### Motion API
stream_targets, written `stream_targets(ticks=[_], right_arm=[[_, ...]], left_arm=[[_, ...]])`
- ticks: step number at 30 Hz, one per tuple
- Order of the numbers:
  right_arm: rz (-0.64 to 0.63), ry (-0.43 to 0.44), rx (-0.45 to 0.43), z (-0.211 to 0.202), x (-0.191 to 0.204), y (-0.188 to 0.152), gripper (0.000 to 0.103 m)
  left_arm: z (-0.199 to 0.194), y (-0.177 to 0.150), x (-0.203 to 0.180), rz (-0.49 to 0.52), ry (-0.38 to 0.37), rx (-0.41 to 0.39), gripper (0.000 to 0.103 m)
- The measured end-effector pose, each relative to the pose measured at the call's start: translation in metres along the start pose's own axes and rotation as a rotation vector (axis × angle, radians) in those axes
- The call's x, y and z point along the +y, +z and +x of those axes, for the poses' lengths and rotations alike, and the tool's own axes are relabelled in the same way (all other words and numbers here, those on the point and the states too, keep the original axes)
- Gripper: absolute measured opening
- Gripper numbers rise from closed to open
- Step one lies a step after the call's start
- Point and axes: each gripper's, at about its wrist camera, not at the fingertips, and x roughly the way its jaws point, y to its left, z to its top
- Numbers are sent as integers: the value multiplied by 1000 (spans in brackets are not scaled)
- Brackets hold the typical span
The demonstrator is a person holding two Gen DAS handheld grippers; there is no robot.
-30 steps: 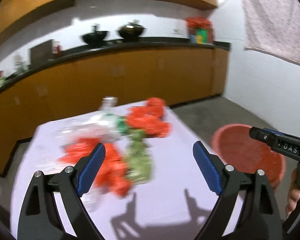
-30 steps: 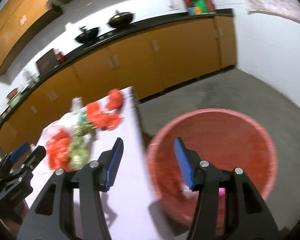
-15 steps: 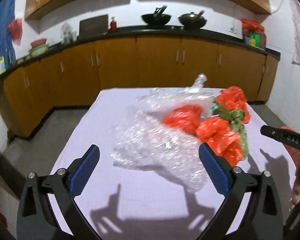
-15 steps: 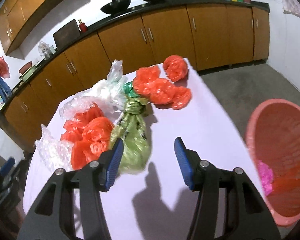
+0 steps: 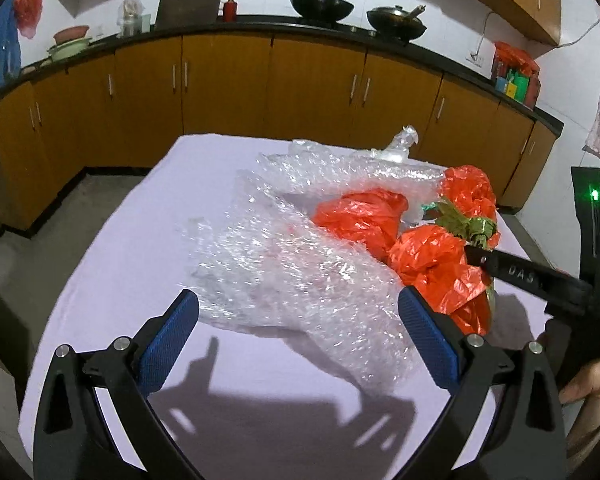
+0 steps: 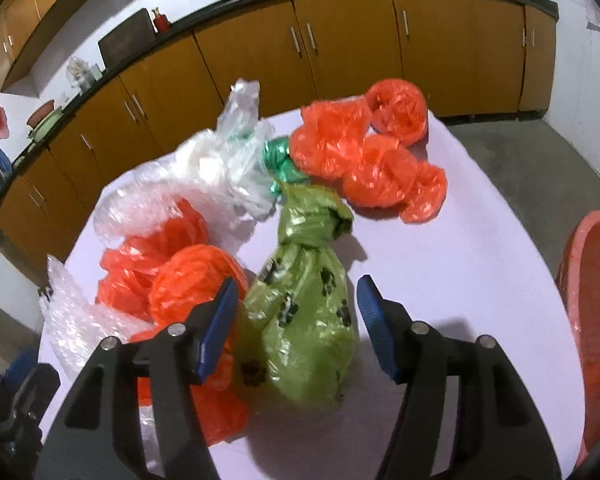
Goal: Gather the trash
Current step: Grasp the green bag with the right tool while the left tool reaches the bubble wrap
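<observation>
Right tool (image 6: pixel 296 320) open, straddling green paw-print bag (image 6: pixel 304 312) on table (image 6: pixel 460 280); bag's near end blurred. Left tool (image 5: pixel 296 332) open over bubble wrap (image 5: pixel 284 272). Red bin (image 6: pixel 596 304) cut off at frame edge.

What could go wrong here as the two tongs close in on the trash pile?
The right tongs, open, straddle the green paw-print bag, which leans against an orange bag; closing may pinch both. The left tongs, open, face loose bubble wrap that could slip or drag neighbours. The red bin stands off the table's edge, so a weak grip may drop trash on the floor.
</observation>
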Motion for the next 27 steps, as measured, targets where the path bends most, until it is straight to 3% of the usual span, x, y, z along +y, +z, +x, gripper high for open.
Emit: stream_targets(ticks=[5, 12, 19, 25, 27], right_arm=[[-2, 10, 36, 6, -7, -6, 28], [-17, 21, 35, 0, -13, -14, 16], [-19, 20, 22, -12, -21, -22, 15], [-61, -11, 6, -22, -23, -32, 15], [-75, -26, 3, -24, -24, -36, 19]], left_arm=[[16, 0, -2, -26, 3, 52, 99], [29, -5, -2, -79, -4, 94, 98], [31, -9, -1, -73, -11, 98, 54], [21, -8, 4, -44, -8, 73, 28], [18, -7, 6, -32, -6, 69, 25]])
